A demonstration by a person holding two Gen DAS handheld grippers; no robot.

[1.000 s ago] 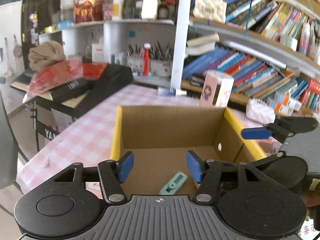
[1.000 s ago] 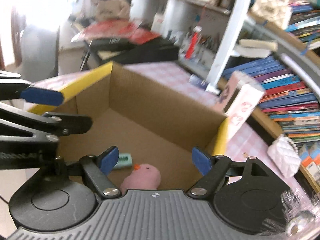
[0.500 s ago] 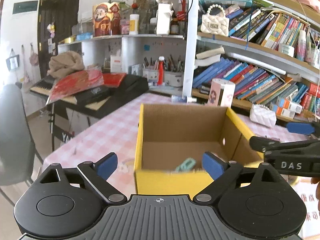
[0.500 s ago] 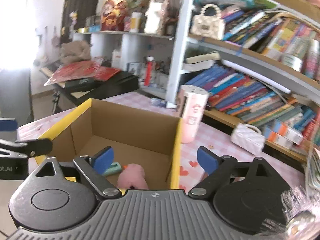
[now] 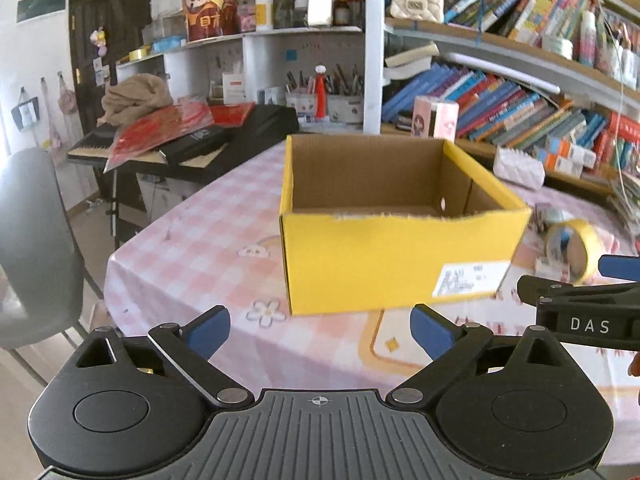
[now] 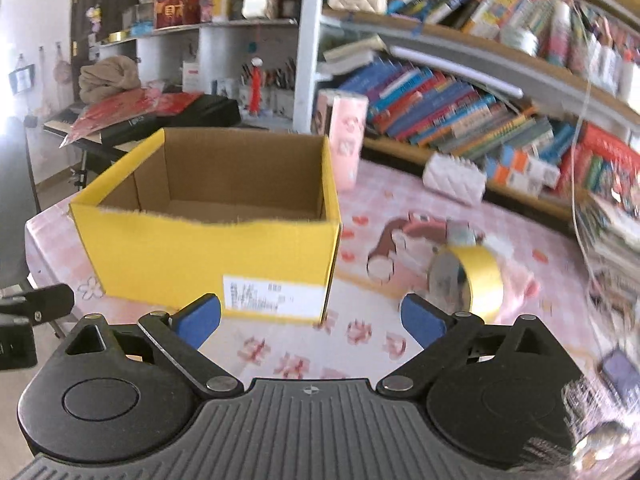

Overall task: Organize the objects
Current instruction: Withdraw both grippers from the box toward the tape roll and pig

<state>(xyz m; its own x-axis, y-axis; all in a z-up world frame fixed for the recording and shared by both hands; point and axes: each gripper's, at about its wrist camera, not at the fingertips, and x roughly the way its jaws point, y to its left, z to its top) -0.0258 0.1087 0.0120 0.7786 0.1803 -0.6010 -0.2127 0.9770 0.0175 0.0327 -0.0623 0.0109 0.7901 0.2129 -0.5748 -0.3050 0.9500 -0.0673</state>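
Both grippers have pulled back from over the box since a second ago; they were above its open top then, and now each sits short of its near wall, over bare worktop.

Left gripper (image 5: pixel 320 328): jaws wide apart, nothing between them. Right gripper (image 6: pixel 312 316): jaws likewise apart and empty. The right unit's black arm shows at the right edge of the left view.

Yellow cardboard box (image 5: pixel 396 256) stands upright on the pink checked worktop (image 5: pixel 192 248), just beyond both sets of blue fingertips (image 5: pixel 206 330). Outside yellow, inside plain brown corrugate, top open, near rim torn ragged. White shipping label (image 6: pixel 260 294) low on the near face toward the right corner. Small round hole in the right inner wall.

From this lower angle the box floor is mostly hidden, so the teal item and pink plush seen inside earlier are out of sight now.

Yellow tape roll (image 6: pixel 468 280) stands on edge on the worktop to the right of the box, apart from it. Pink cylindrical canister (image 6: pixel 346 140) is upright behind the box's far right corner. White quilted pouch (image 6: pixel 454 178) lies further right, near the bookshelf (image 6: pixel 460 96). Black keyboard (image 5: pixel 224 140) with red papers sits far left.
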